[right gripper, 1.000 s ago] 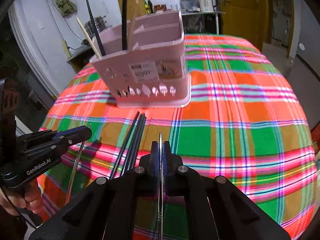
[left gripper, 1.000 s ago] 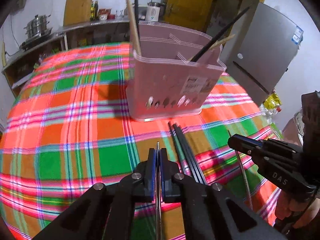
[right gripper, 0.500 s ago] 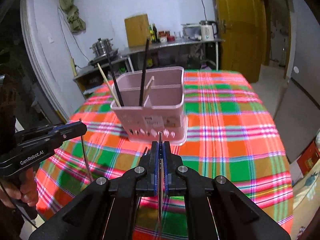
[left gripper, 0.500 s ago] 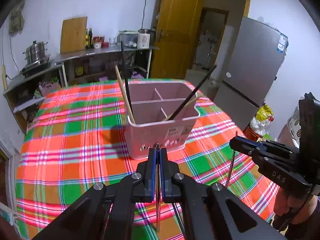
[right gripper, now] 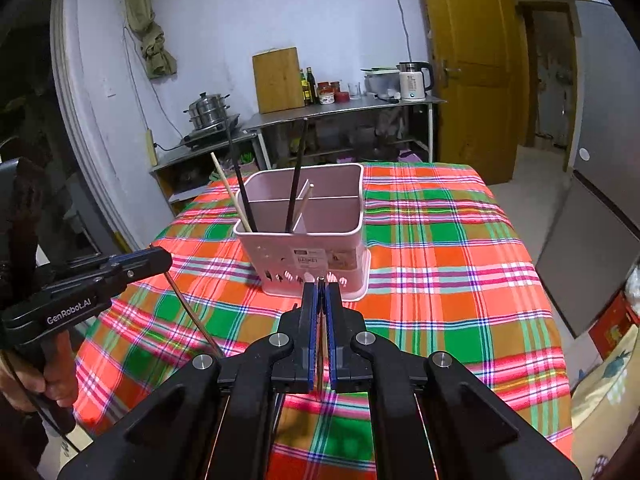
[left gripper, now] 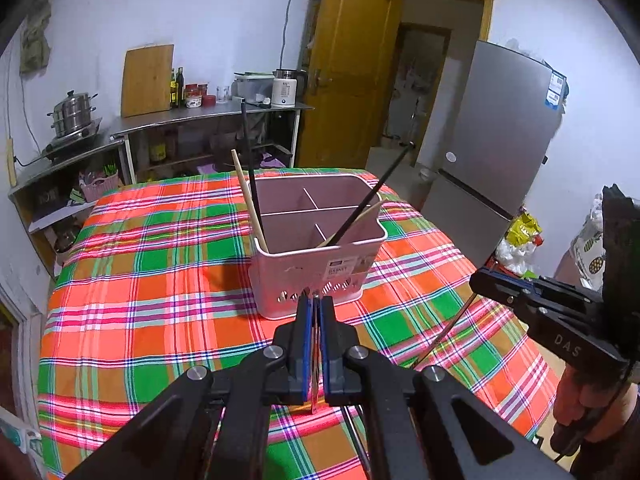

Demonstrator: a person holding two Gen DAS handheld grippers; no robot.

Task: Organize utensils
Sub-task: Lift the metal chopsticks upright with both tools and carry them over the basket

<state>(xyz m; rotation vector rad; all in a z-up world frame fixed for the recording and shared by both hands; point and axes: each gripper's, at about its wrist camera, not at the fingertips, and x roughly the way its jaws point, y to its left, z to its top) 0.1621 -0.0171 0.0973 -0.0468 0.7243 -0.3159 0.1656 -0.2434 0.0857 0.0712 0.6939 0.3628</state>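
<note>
A pink divided basket stands mid-table on the plaid cloth, also in the right wrist view. Black chopsticks and a wooden one lean in its compartments. My left gripper is shut on a thin metal chopstick, held above the cloth in front of the basket. My right gripper is shut on another thin metal chopstick. Each gripper shows in the other's view, right and left, its stick hanging down. Dark chopsticks lie on the cloth, mostly hidden under my left gripper.
The table drops off on all sides. A steel counter behind it carries a steamer pot, cutting board, bottles and a kettle. A grey fridge and a wooden door stand to the right.
Both grippers have risen off the cloth, each lifting its metal chopstick. The basket now looks smaller and lower, and the dark chopsticks on the cloth have slipped under the left gripper.
</note>
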